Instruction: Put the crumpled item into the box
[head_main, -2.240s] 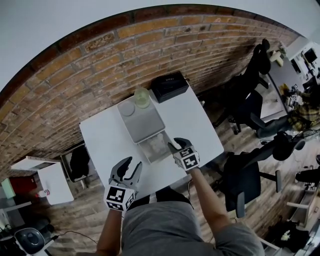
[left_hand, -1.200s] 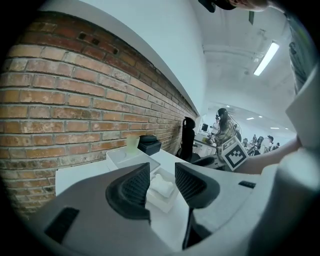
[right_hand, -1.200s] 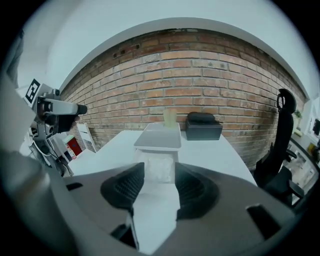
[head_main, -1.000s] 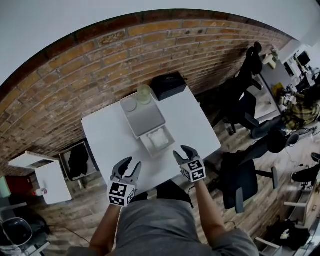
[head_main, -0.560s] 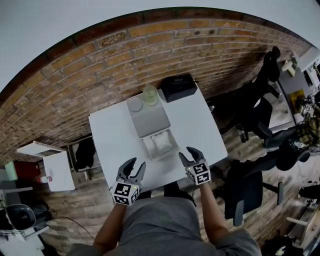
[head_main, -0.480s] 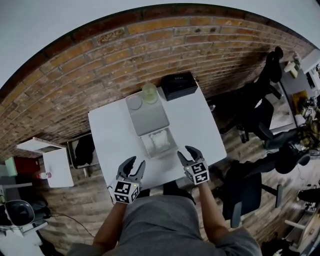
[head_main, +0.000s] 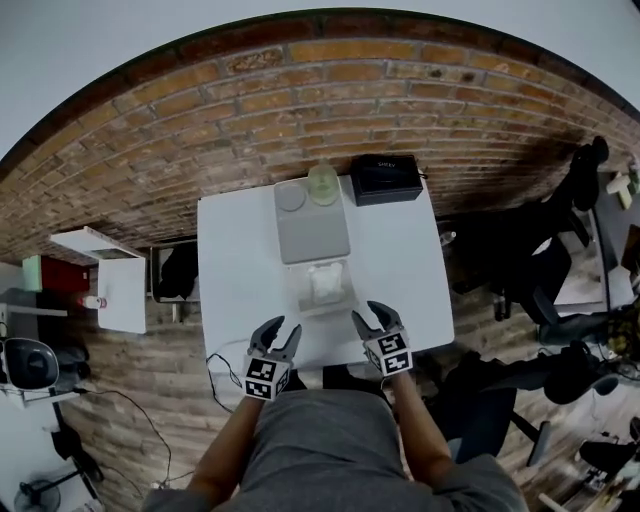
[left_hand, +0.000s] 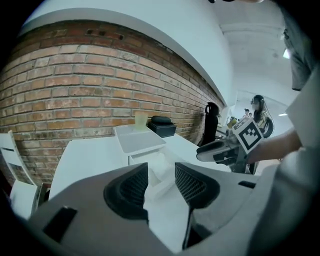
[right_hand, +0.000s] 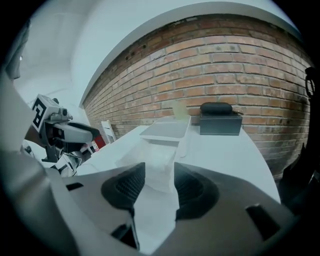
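Hovering over the near edge of the white table (head_main: 235, 260), both hand-held grippers point toward the far side and tilt downward.

1. Left gripper (head_main: 277, 332): the jaws stand apart and the ribbed pads are bare. Nothing is gripped. In the left gripper view only the table top and the box show through the gap.
2. Right gripper (head_main: 372, 318): the jaws stand well apart with nothing between the pads. In the right gripper view the box shows beyond the gap, clear of both pads.
3. Clear box (head_main: 322, 286): it stands on the table at mid-width, just beyond the two grippers and between their lines. Neither gripper touches it.
4. Crumpled item (head_main: 325, 281): white, lying inside the clear box.
5. Shallow grey tray (head_main: 312, 228): it lies just beyond the box, on its far side.
6. At the far table edge, left to right: a round lid (head_main: 291, 196), a pale cup (head_main: 323, 185) and a black case (head_main: 386, 178), all close to the brick wall (head_main: 300, 110).
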